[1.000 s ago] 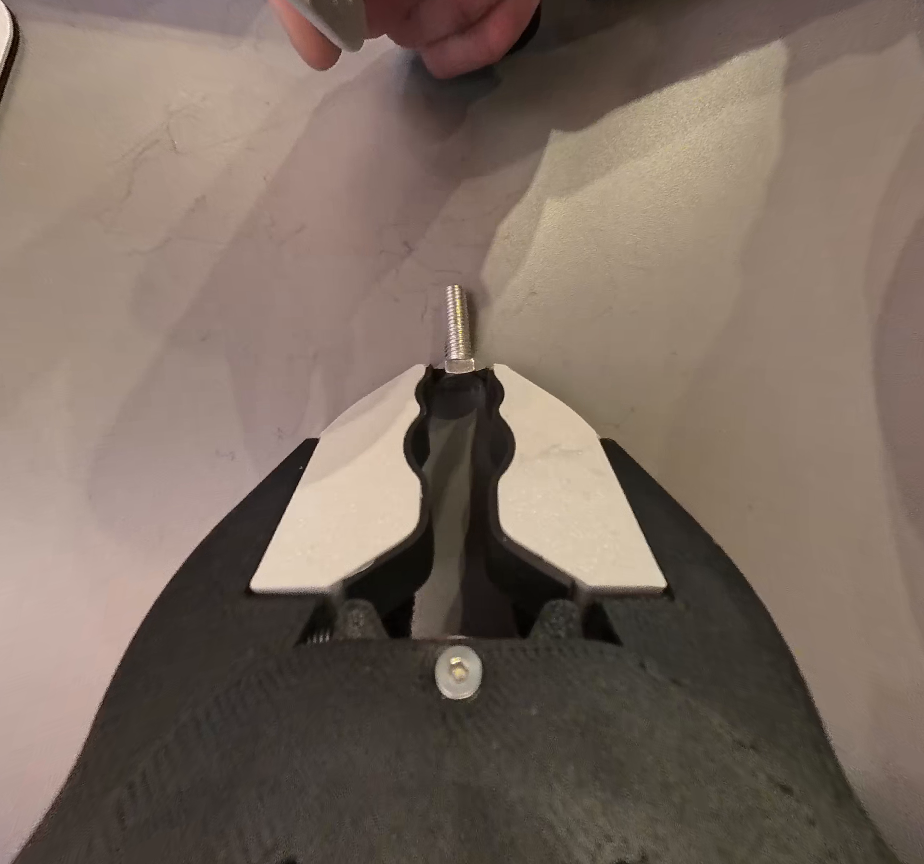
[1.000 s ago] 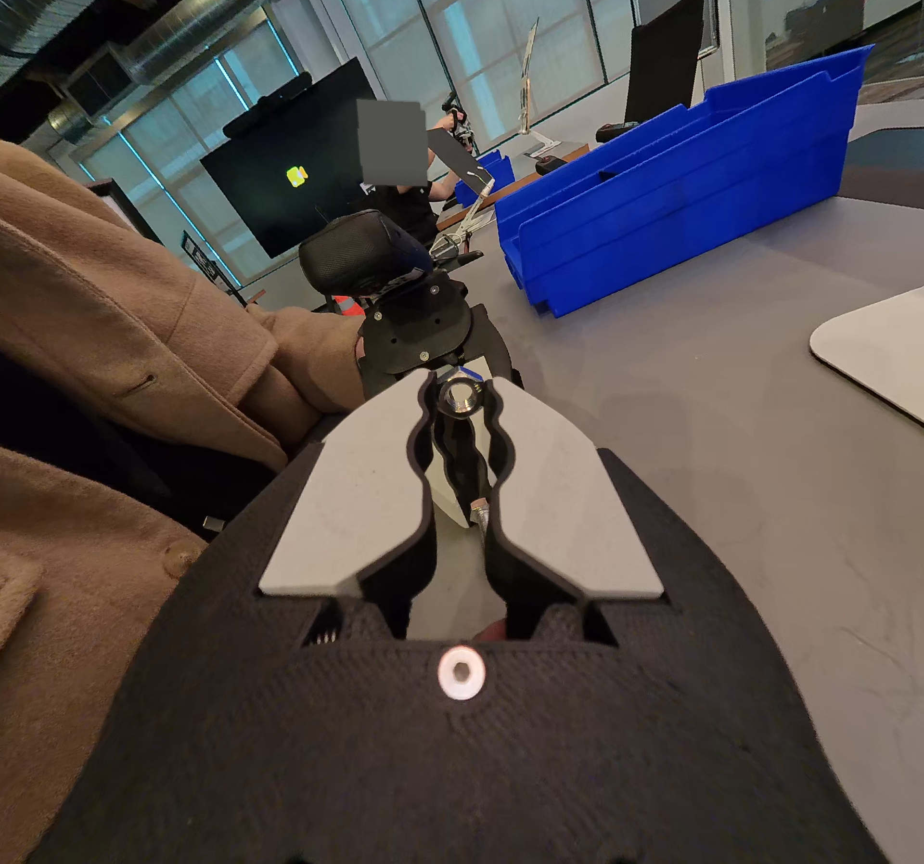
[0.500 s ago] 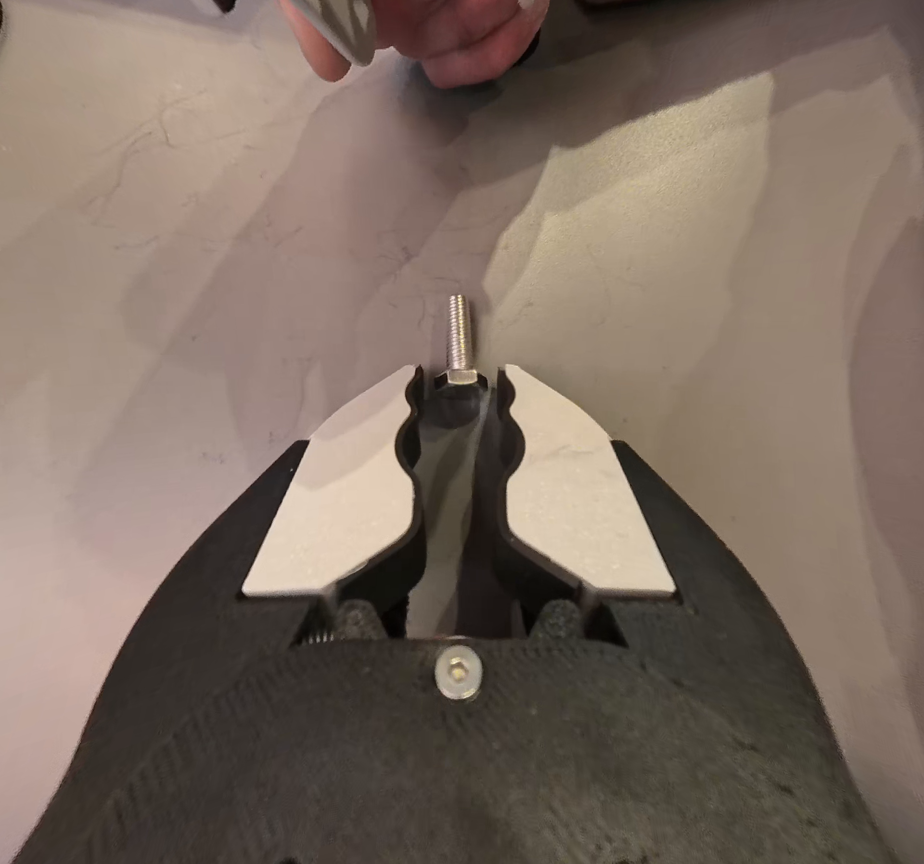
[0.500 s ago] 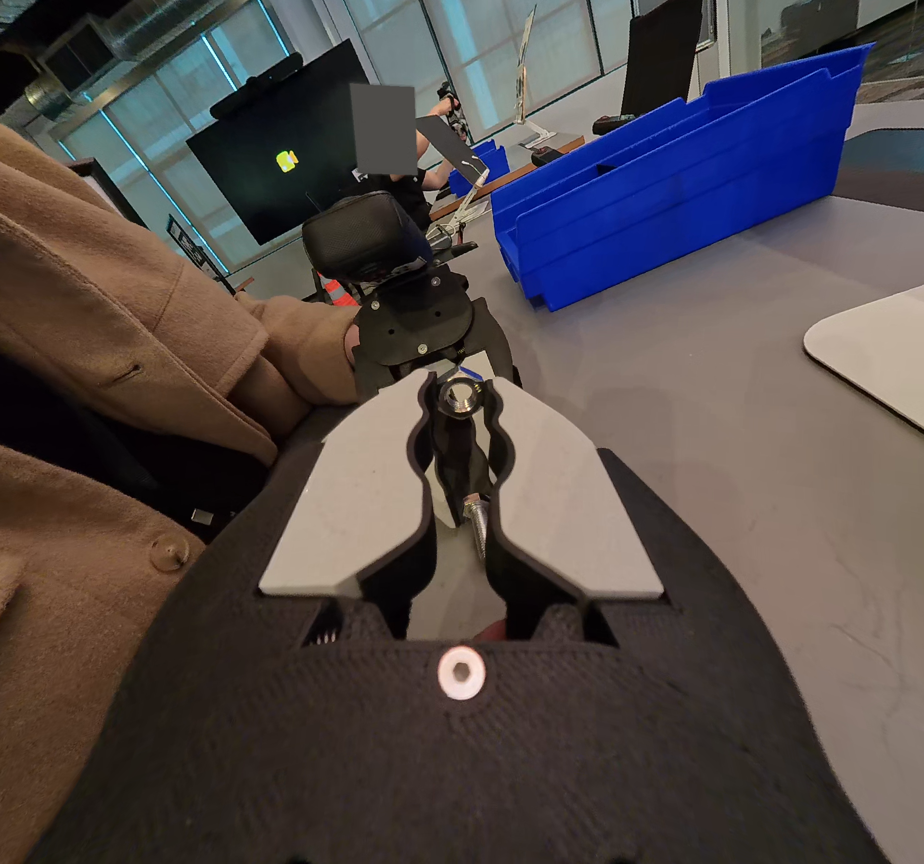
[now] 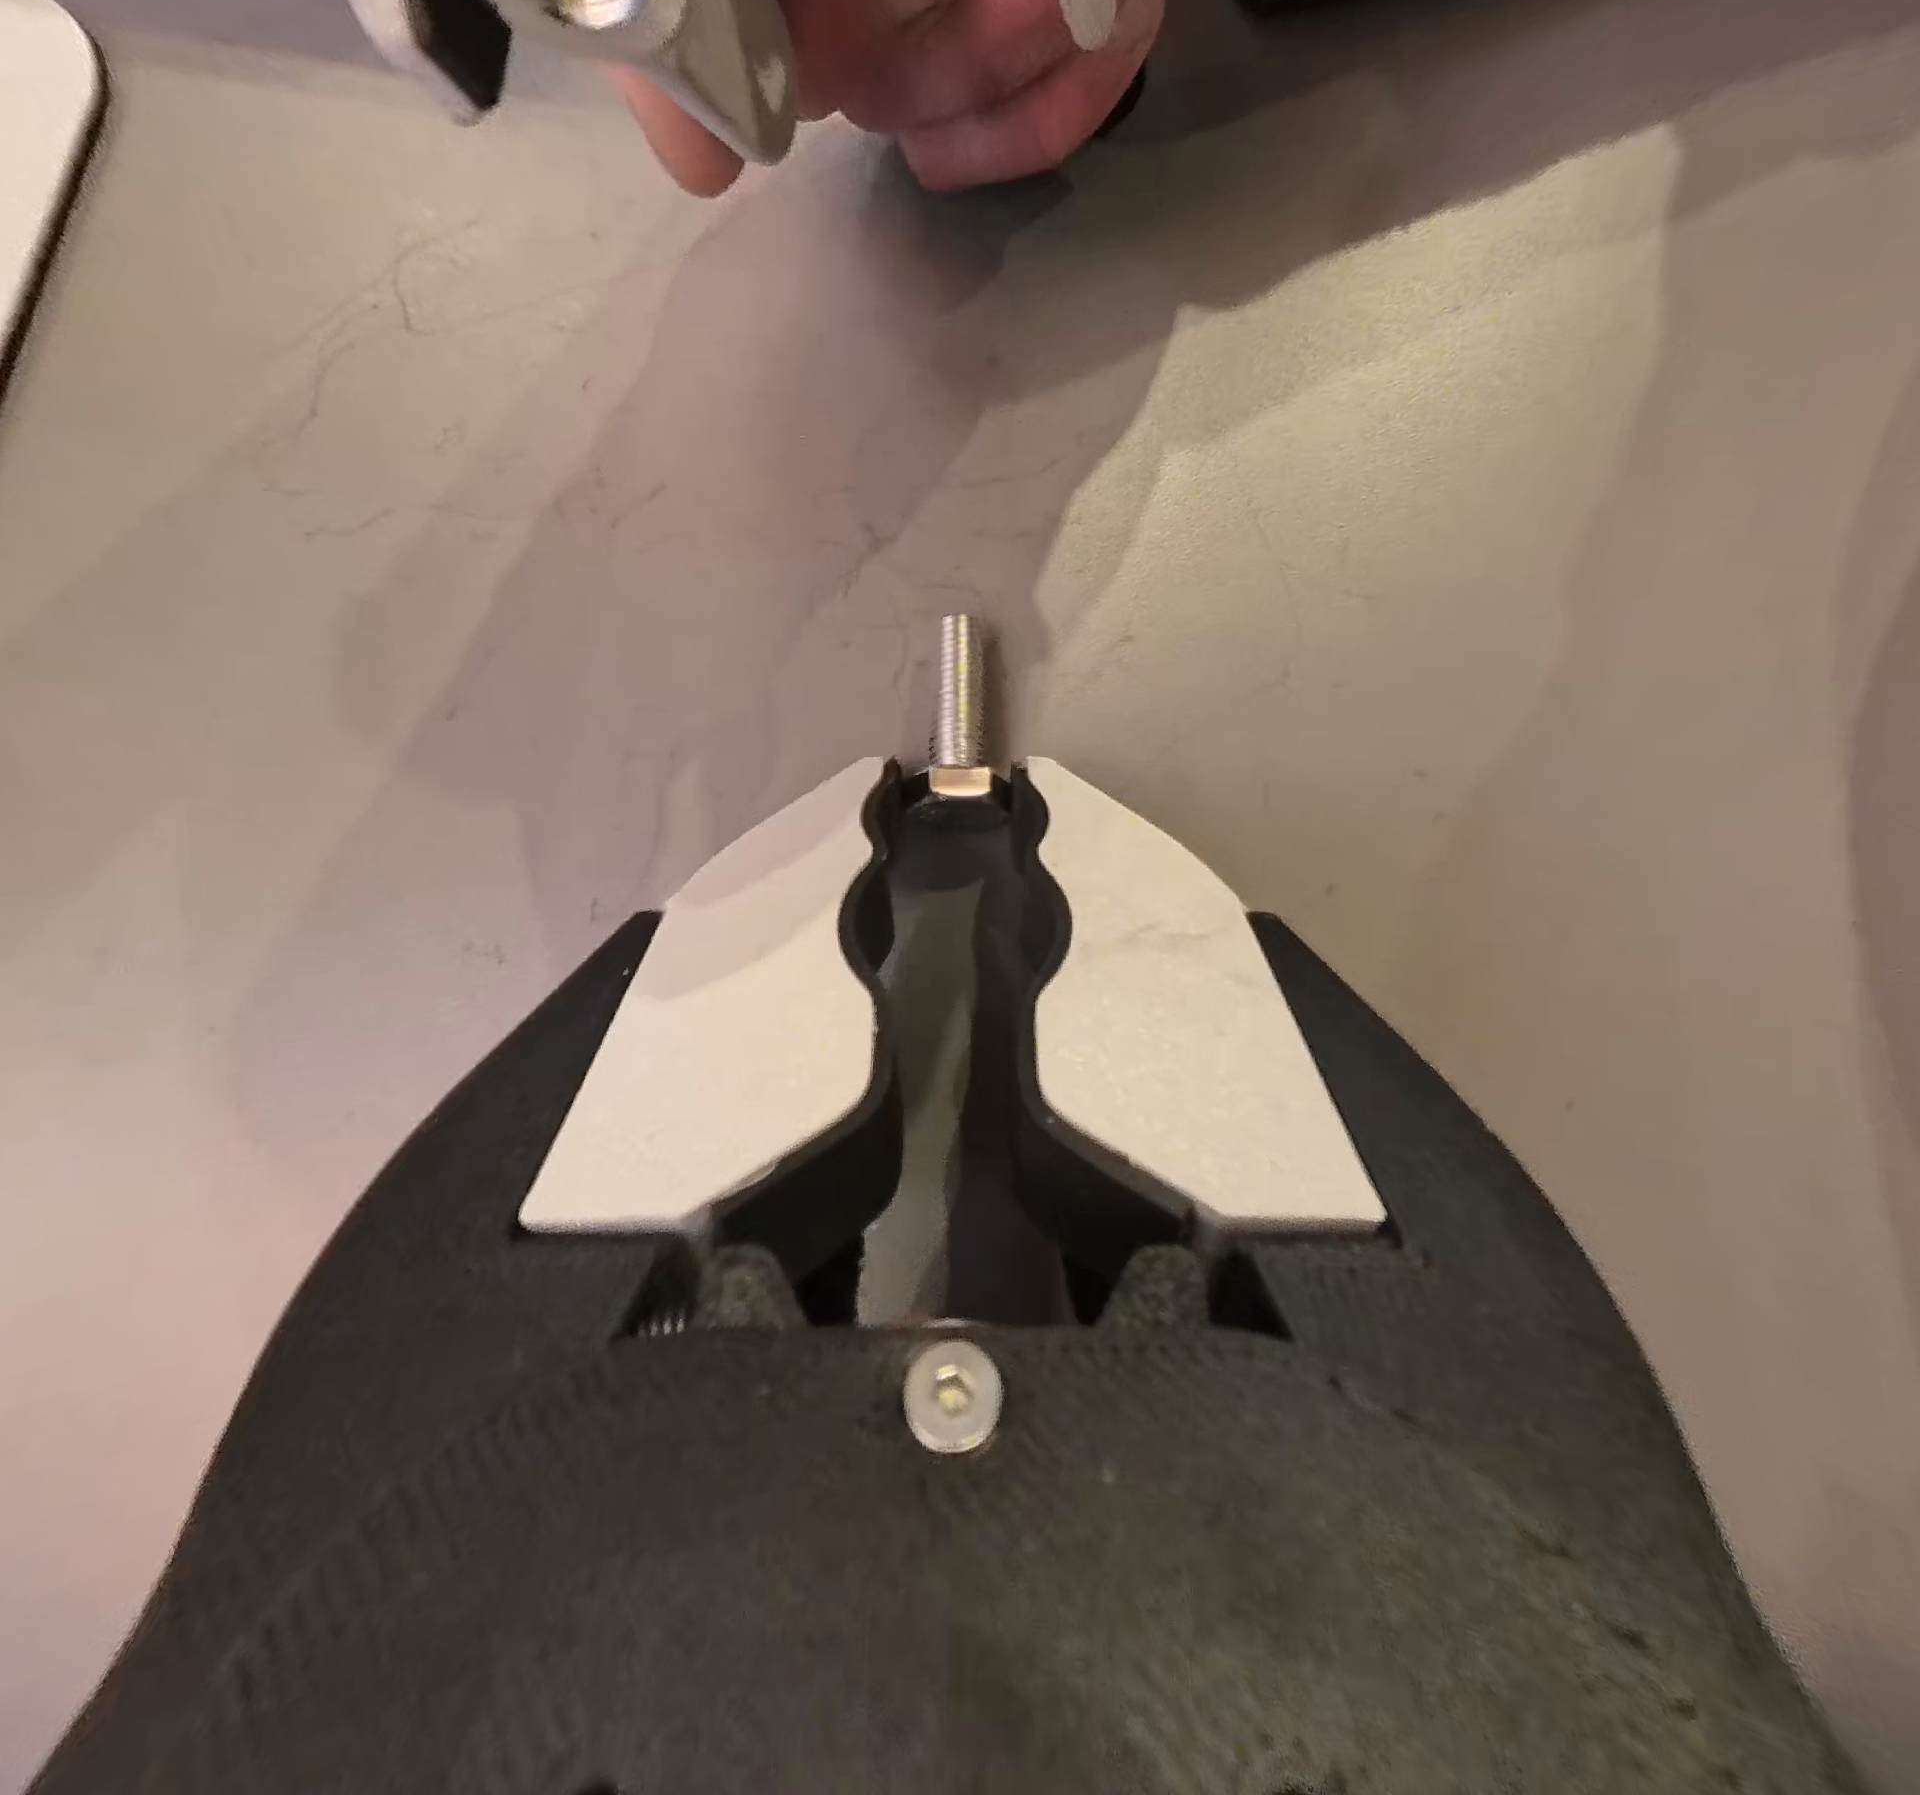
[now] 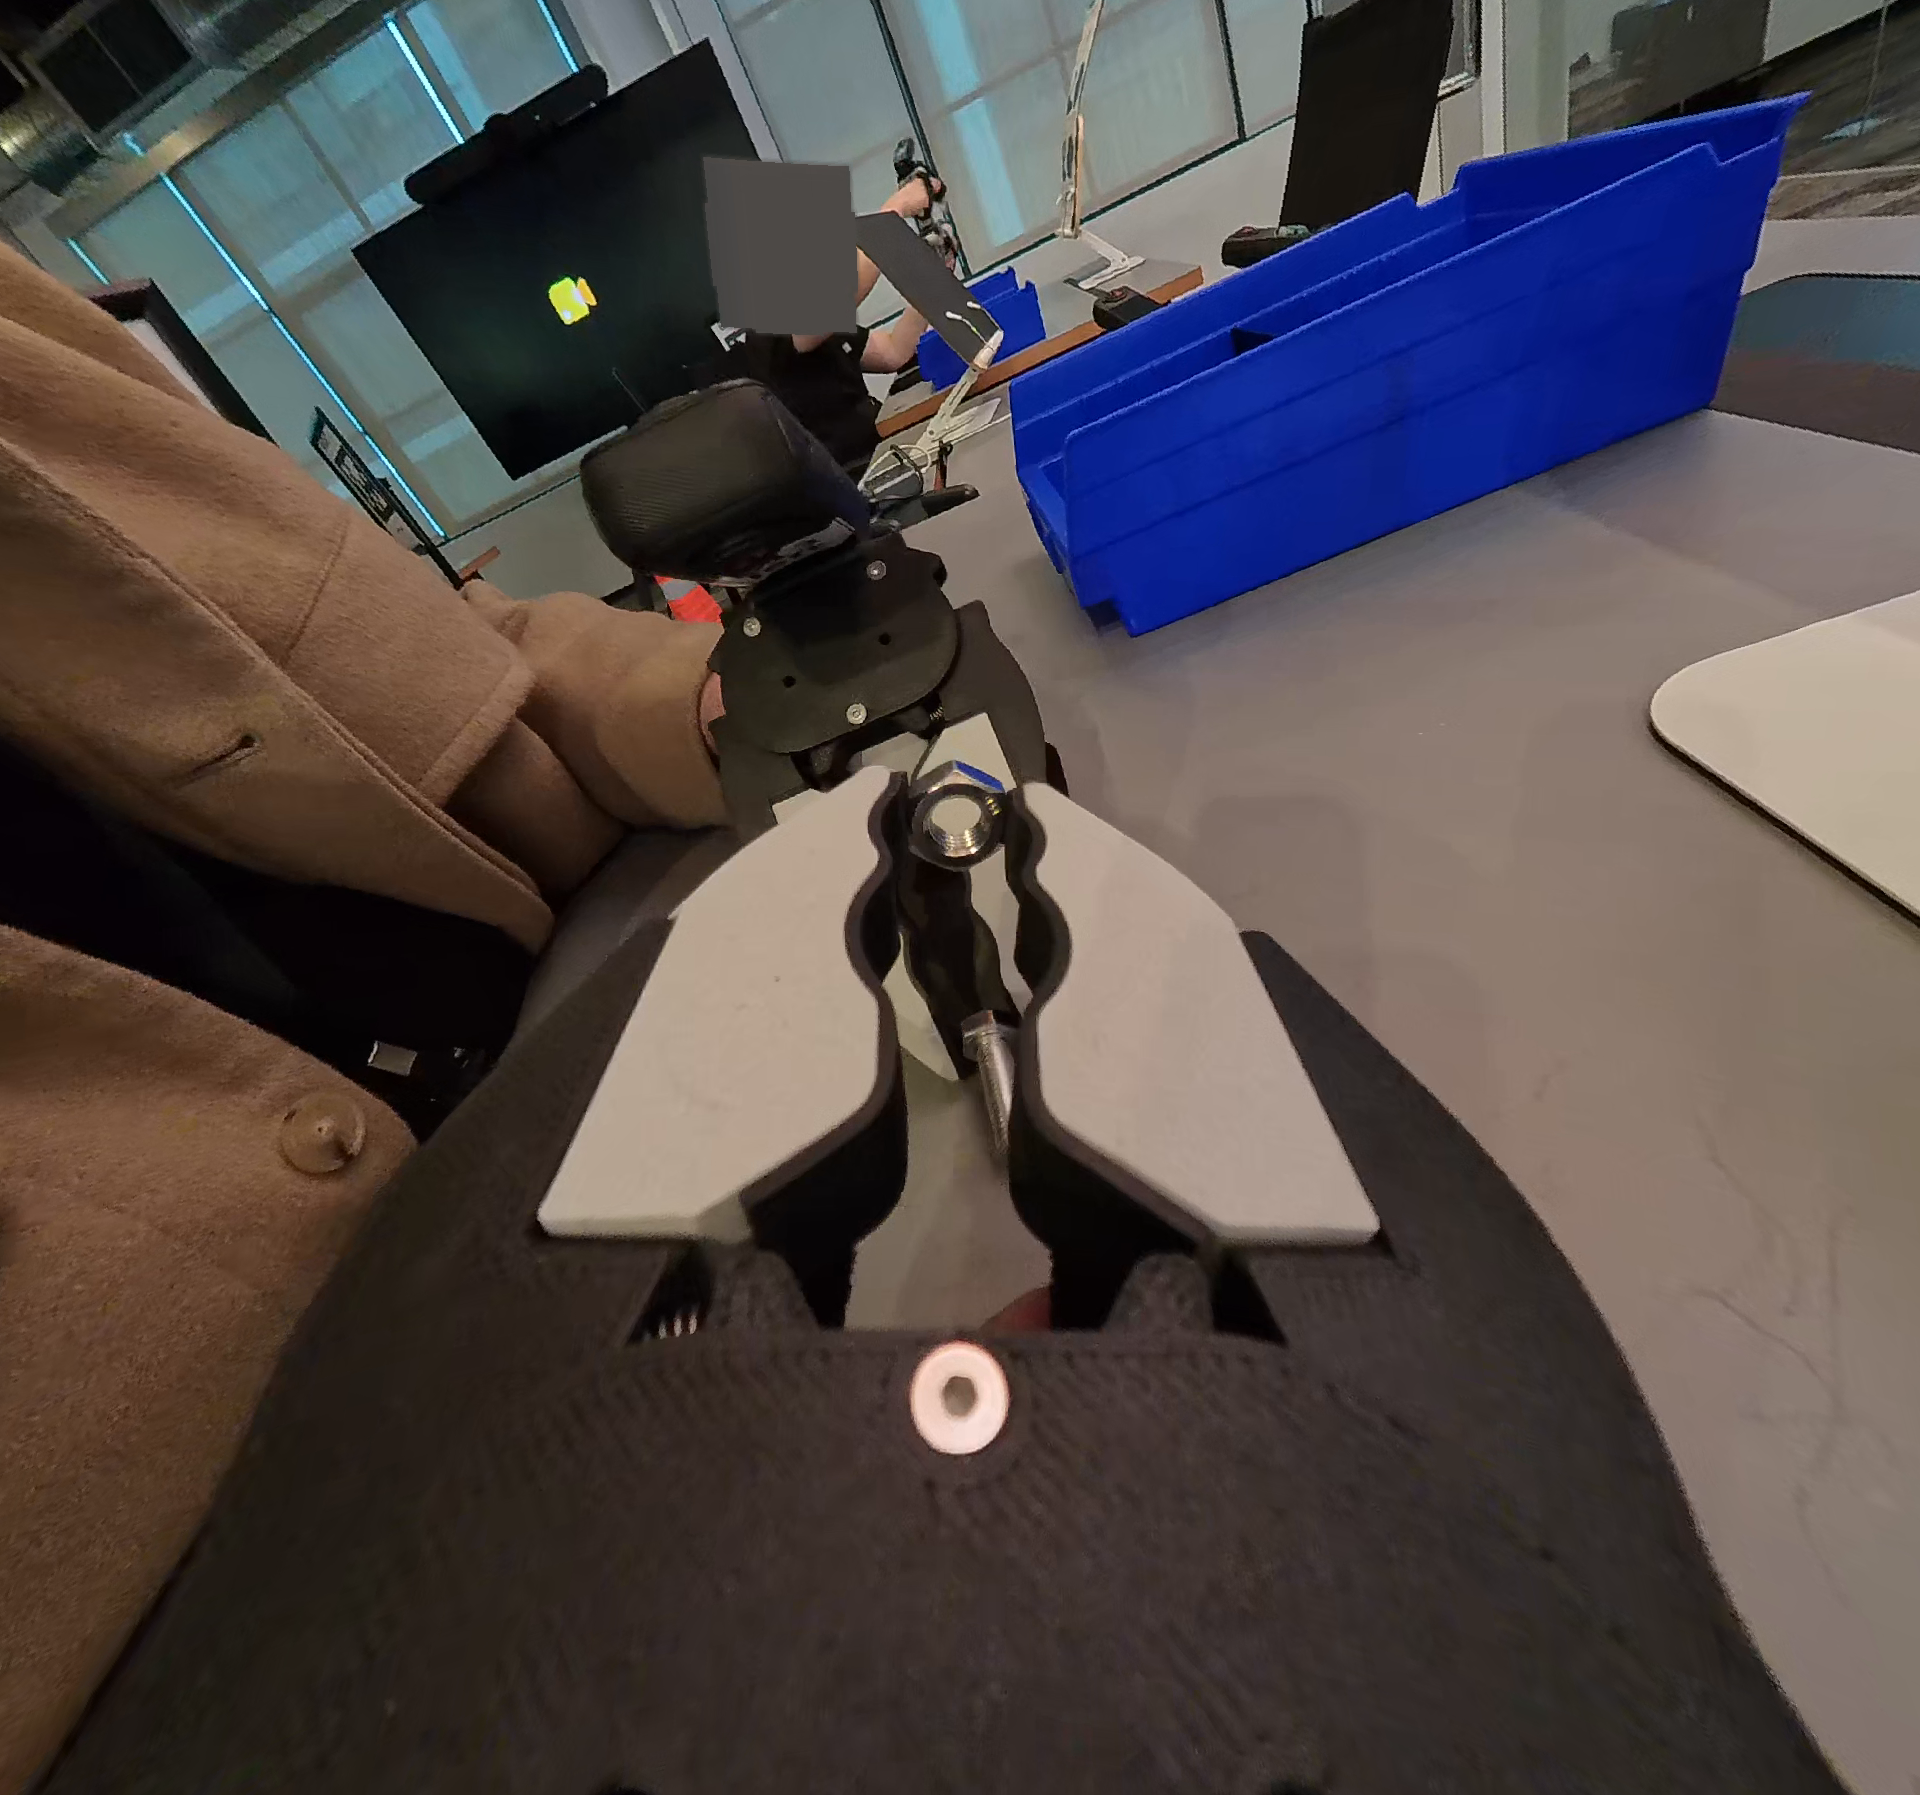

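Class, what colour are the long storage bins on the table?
The bins are bright blue, clearest in the right wrist view.

A grey table (image 6: 1403, 810) with faint crack-like veining carries everything. Beyond the claw and to its right, blue plastic bins (image 6: 1403, 415) sit on it. Nearer on the right lies a pale rounded-corner board (image 6: 1808, 737).

bolt (image 5: 962, 706) in left tongs (image 5: 960, 777) | nut (image 6: 954, 827) in right tongs (image 6: 954, 789) | bins (image 6: 1382, 374) behind
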The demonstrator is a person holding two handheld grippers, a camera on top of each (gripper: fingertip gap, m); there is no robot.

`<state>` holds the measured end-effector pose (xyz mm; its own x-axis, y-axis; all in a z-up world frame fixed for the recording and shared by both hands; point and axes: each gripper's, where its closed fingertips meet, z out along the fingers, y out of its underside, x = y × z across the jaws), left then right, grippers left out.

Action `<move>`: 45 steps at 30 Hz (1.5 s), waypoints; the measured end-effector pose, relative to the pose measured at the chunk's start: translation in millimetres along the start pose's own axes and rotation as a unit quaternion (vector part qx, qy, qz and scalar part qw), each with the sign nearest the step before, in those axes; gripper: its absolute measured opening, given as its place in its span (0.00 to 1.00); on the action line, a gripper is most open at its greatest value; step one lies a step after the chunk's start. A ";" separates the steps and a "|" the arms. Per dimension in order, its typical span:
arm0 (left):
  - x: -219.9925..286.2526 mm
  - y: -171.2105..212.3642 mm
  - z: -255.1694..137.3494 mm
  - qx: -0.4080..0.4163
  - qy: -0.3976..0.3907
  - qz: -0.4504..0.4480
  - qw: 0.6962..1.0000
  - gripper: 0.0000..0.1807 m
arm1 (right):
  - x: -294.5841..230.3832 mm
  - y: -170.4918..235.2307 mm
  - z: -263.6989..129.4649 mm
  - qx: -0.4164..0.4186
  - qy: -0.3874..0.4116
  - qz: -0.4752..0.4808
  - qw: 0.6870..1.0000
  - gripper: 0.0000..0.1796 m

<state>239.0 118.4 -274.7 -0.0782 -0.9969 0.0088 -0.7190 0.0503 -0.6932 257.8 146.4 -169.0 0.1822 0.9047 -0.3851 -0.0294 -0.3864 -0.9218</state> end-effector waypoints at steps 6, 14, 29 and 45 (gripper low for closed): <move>-8.1 -13.0 -14.0 0.050 -0.027 0.005 0.998 0.10 | 0.9 -2.9 -3.1 -0.001 0.009 -0.017 1.000 0.10; -1.2 -39.9 -53.8 0.206 0.063 -0.058 0.975 0.10 | 0.5 -2.5 -9.4 -0.039 0.049 -0.114 0.992 0.10; 21.6 -56.7 -76.2 0.293 0.256 -0.153 0.908 0.10 | -47.2 11.5 5.6 -0.082 -0.004 -0.272 0.959 0.10; 27.3 -60.4 -70.6 0.285 0.266 -0.157 0.907 0.10 | -47.7 17.2 6.8 -0.107 0.011 -0.323 0.940 0.10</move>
<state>231.6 92.5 -181.6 -0.3622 -0.7786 0.5125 -0.3012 -0.4225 -0.8548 241.9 97.8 -166.8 0.1147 0.9601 0.2549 0.2924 0.2126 -0.9324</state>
